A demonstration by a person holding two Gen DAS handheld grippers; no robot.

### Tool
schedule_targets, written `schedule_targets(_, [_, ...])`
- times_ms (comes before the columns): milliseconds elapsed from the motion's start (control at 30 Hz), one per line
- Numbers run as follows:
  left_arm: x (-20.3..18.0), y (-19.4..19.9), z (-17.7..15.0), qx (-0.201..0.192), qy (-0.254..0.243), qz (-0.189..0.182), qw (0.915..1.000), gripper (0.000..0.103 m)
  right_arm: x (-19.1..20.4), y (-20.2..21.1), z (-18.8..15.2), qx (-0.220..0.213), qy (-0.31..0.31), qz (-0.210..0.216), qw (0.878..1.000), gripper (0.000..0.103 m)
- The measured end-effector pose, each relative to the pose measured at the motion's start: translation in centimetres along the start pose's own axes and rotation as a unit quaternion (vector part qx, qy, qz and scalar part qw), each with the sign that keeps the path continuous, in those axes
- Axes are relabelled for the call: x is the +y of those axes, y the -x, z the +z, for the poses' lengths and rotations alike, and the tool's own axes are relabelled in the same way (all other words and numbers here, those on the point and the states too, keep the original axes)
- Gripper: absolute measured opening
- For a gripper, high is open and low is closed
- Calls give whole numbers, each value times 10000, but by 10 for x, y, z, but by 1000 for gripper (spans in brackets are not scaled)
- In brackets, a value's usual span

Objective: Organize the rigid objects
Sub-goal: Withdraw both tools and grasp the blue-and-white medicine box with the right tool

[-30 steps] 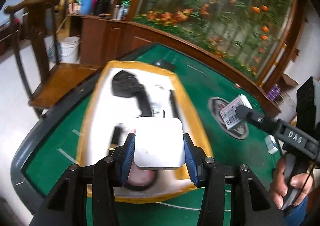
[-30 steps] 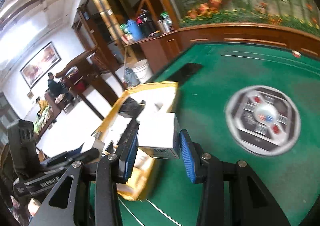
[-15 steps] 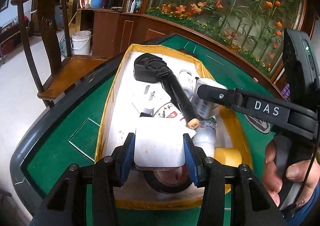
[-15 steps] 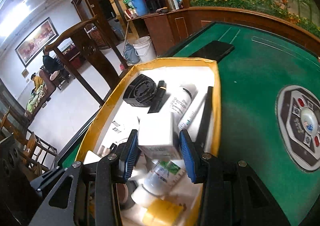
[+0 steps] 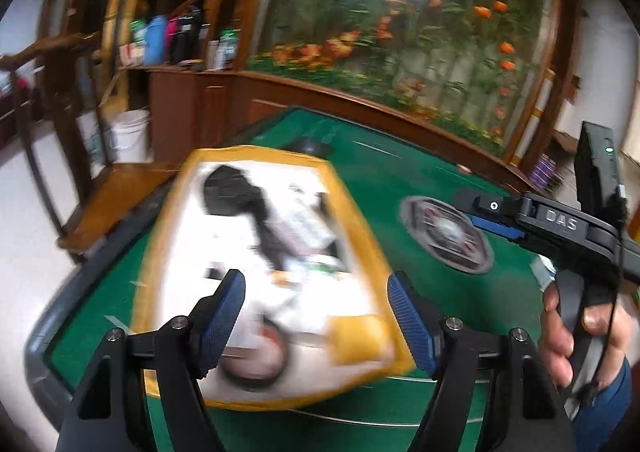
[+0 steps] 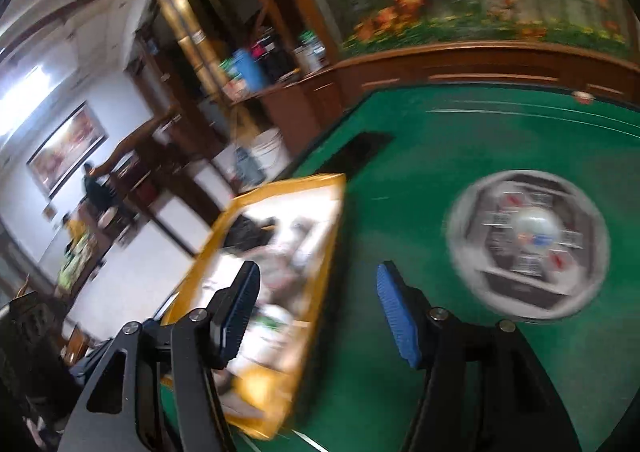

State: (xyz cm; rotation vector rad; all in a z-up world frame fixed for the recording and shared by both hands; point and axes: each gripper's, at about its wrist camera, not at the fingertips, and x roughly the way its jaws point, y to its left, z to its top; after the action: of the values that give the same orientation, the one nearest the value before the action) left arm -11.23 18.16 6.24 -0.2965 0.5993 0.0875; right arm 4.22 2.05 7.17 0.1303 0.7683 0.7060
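Note:
A yellow-rimmed box with a white inside sits on the green table and holds several blurred objects: a black fan-like tool, white boxes and bottles, a yellow block. My left gripper is open and empty above the box's near end. My right gripper is open and empty, over the box's right rim and the green felt. The right gripper also shows in the left wrist view, at the right. Both views are motion-blurred.
A round grey control panel is set in the middle of the green table. A dark flat object lies beyond the box. A wooden chair and a white bucket stand left of the table.
Both grippers have opened and let go of their white boxes, which now lie in the yellow-rimmed box. Both grippers have pulled back and up from the box.

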Motion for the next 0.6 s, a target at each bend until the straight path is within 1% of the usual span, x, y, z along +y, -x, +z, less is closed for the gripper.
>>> schedule_targets(67, [-27, -5, -6, 102, -263, -299, 9992, 78, -34, 26, -4, -141, -221, -399, 9989, 60])
schedule_targets(133, [-58, -11, -14, 209, -558, -643, 9961, 83, -69, 55, -9, -391, -457, -736, 9955, 61])
schedule_targets(167, [-74, -17, -20, 313, -730, -841, 9933, 84, -88, 69, -12, -508, -591, -963, 9923, 63])
schedule_targets(200, [-88, -22, -26, 433, -866, -963, 9906, 84, -106, 80, -13, -581, -717, -1199, 9885, 68])
schedule_targets(233, [-105, -30, -35, 616, -1090, -1082, 9862, 84, -131, 96, -14, -671, -887, -1575, 9812, 70])
schedule_targets(267, [-114, -34, -40, 697, -1216, -1121, 9838, 84, -146, 104, -13, -739, -963, -1840, 9754, 74])
schedule_targets(300, [-125, -39, -47, 799, -1363, -1159, 9806, 84, -167, 116, -13, -819, -1042, -2338, 9632, 78])
schedule_targets(333, [-133, -42, -52, 880, -1490, -1200, 9776, 84, -186, 123, -12, -778, -1119, -2866, 9483, 79])
schedule_targets(367, [-138, -43, -54, 931, -1591, -1196, 9756, 84, -205, 126, -12, -677, -1201, -3256, 9354, 79])
schedule_targets(400, [-143, -43, -55, 948, -1716, -1145, 9739, 84, -223, 128, -12, -580, -1304, -3465, 9271, 79])
schedule_targets(433, [-145, -42, -55, 911, -1747, -1143, 9737, 84, -240, 127, -13, -492, -1451, -3501, 9241, 79])
schedule_targets(467, [-144, -40, -54, 876, -1728, -1171, 9740, 84, -257, 121, -15, -316, -1598, -3491, 9228, 79])
schedule_targets(500, [-142, -41, -52, 894, -1689, -1186, 9744, 84, -269, 113, -17, -86, -1709, -3464, 9224, 78])
schedule_targets(533, [-140, -42, -52, 939, -1647, -1196, 9746, 84, -280, 104, -20, 95, -1840, -3347, 9241, 77])
schedule_targets(567, [-137, -44, -52, 1002, -1576, -1196, 9751, 84, -285, 97, -24, 148, -1918, -3116, 9305, 71])
schedule_targets(600, [-134, -44, -52, 1050, -1492, -1198, 9759, 84, -287, 91, -25, 207, -1922, -2948, 9358, 58])
